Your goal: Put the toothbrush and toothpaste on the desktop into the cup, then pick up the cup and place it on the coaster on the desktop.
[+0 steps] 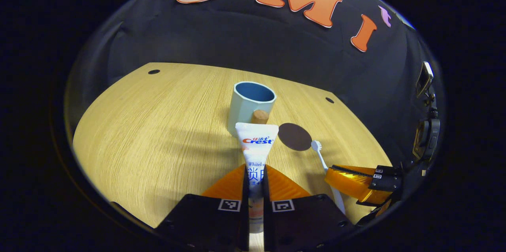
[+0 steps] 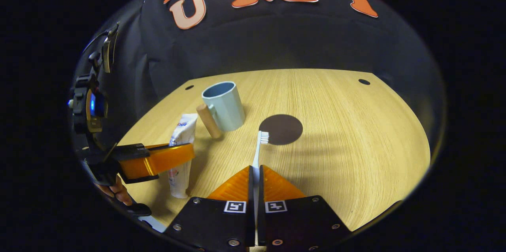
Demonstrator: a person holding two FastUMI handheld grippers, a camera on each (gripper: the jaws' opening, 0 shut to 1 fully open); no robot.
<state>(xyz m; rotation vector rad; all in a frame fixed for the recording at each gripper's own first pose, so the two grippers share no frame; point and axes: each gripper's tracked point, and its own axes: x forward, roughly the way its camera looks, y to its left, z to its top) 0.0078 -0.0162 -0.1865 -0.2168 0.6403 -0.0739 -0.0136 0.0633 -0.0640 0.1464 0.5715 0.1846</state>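
A white toothpaste tube point(image 1: 257, 153) sits between the fingers of my left gripper point(image 1: 255, 175), which is shut on it; its crimped end points toward the light blue cup point(image 1: 250, 106). The cup stands upright with a wooden handle point(image 1: 259, 116). In the right gripper view, my right gripper point(image 2: 255, 173) is shut on the handle of the white toothbrush point(image 2: 259, 145), whose bristle head reaches the edge of the dark round coaster point(image 2: 281, 129). The cup point(image 2: 224, 106) stands to the left of the coaster, and the left gripper point(image 2: 158, 159) holds the toothpaste point(image 2: 182, 153) at the left.
The wooden desktop point(image 2: 348, 141) spreads wide to the right of the coaster, with small dark holes point(image 2: 364, 81) near its far edge. The black booth wall rises behind it. A hand point(image 2: 118, 192) holds the left gripper at the lower left.
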